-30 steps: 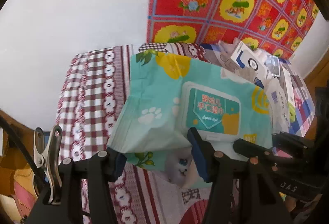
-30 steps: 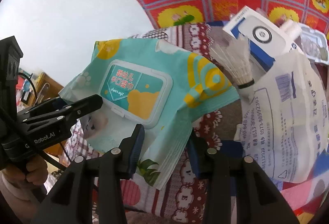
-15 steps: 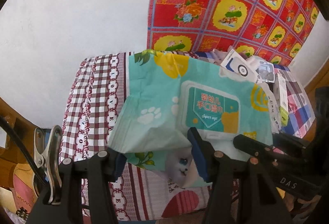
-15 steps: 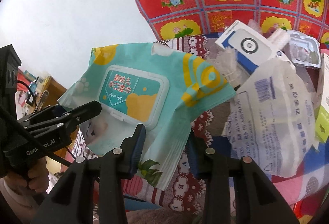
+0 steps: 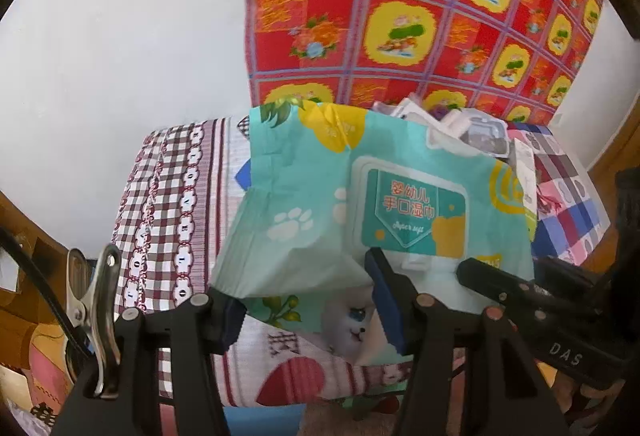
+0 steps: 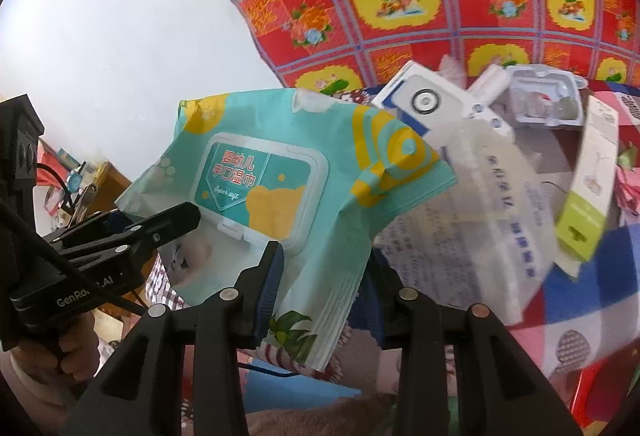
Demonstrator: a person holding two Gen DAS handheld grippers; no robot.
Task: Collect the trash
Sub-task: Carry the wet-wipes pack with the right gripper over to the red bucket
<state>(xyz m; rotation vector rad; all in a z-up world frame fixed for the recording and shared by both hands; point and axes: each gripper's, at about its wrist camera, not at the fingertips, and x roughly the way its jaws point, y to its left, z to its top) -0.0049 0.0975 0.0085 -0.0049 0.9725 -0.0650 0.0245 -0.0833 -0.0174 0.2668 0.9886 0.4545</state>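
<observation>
- Both grippers are engaged on one item: the teal wet-wipes pack [image 5: 360, 204], which I hold clear of the worktop [image 5: 168, 204] and its checked cloth.
- Left gripper [image 5: 308, 310]: jaws clamped on the pack's near-left corner. One pad sits at the folded edge; the other pad presses just below the lid flap.
- Right gripper [image 6: 320, 288]: jaws clamped on the pack's lower right edge, with the sealed seam pinched between the blue pads [image 6: 270, 276]. In the right wrist view the left gripper also shows, gripping the far side of the same pack.
- Step in hand, as I judge it: the carry. The pack is grasped and raised; it has not yet been put in any bin.
- No bin or bag shows in either view, so I cannot tell where the drop point lies.
- Remaining trash sits on the worktop beyond the pack: a white box [image 6: 432, 104], a clear plastic tray [image 6: 548, 96], a printed plastic bag [image 6: 472, 220] and a green-ended carton [image 6: 588, 196].
- Next move calls for keeping both grips matched so the soft pack does not twist or slip, then carrying it to the container and parting both jaws together.
- Risk: the pack is limp; uneven pull could peel it from one gripper.
</observation>
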